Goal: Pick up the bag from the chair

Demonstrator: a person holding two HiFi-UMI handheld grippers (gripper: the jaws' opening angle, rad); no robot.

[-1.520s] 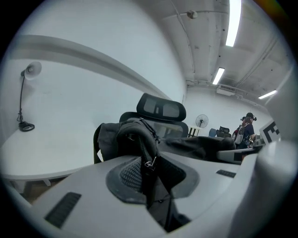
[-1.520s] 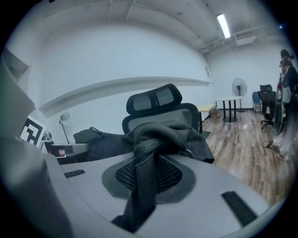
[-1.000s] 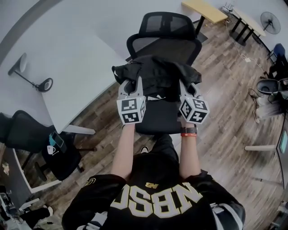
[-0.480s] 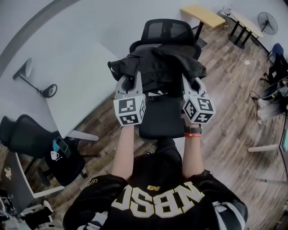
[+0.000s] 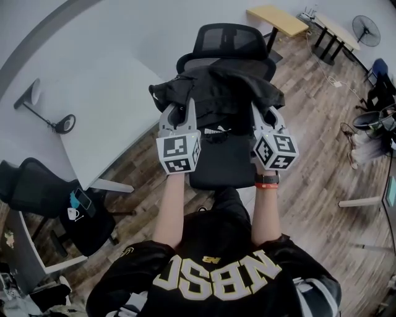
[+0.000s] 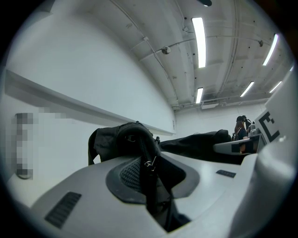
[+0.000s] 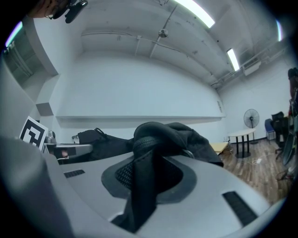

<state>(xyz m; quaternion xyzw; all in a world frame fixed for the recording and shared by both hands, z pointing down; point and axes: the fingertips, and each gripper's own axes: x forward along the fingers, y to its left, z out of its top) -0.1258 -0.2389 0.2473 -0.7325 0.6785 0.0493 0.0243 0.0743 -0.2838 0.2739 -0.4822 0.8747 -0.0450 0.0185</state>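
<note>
A black bag (image 5: pixel 216 93) hangs lifted in front of the black office chair (image 5: pixel 226 43), above its seat (image 5: pixel 221 161). My left gripper (image 5: pixel 178 111) is shut on the bag's left end, where a strap with a zipper pull (image 6: pixel 150 162) passes between the jaws. My right gripper (image 5: pixel 265 114) is shut on the bag's right end, with black fabric (image 7: pixel 144 186) pinched between its jaws. In both gripper views the bag (image 6: pixel 125 139) (image 7: pixel 172 135) bulges just past the jaws. The bag's underside is hidden.
A white table (image 5: pixel 93 105) stands left of the chair, with a black desk lamp (image 5: pixel 52 117) on it. A second dark chair (image 5: pixel 37 186) sits lower left. Wooden floor (image 5: pixel 309 136) spreads right, with a yellow desk (image 5: pixel 278 18) and a fan (image 5: pixel 368 28) far back.
Both grippers have risen slightly with the bag, which now hangs higher against the chair back. Since half a second ago almost nothing has moved.
</note>
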